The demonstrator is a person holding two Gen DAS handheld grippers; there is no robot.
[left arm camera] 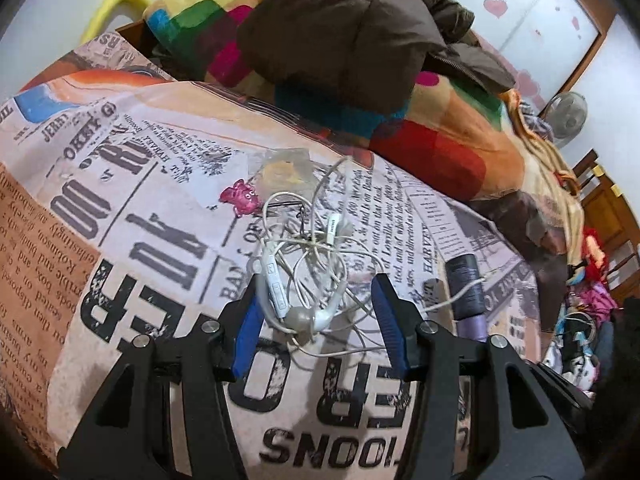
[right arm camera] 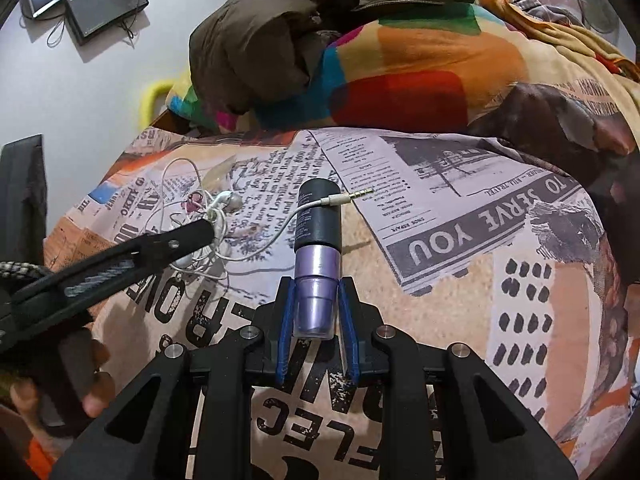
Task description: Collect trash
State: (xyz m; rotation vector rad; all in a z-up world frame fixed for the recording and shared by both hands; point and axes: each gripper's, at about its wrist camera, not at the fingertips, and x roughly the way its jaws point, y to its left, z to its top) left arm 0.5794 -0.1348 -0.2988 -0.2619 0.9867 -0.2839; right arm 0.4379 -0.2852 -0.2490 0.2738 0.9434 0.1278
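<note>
Your right gripper [right arm camera: 318, 320] clamps the purple bottle [right arm camera: 316, 264]; beside the bottle, your left gripper [left arm camera: 316, 308] gapes half-wide around tangled earphones [left arm camera: 304, 276].

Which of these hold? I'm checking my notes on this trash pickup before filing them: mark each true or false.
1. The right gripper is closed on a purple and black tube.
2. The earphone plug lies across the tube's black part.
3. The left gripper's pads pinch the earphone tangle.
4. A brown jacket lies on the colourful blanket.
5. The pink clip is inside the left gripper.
1. True: the right gripper clamps the tube at its purple end.
2. True: the plug crosses it.
3. False: the left gripper is open, its pads either side of the earphone tangle.
4. True: brown jacket, blanket.
5. False: the pink clip lies beyond the fingertips.
</note>
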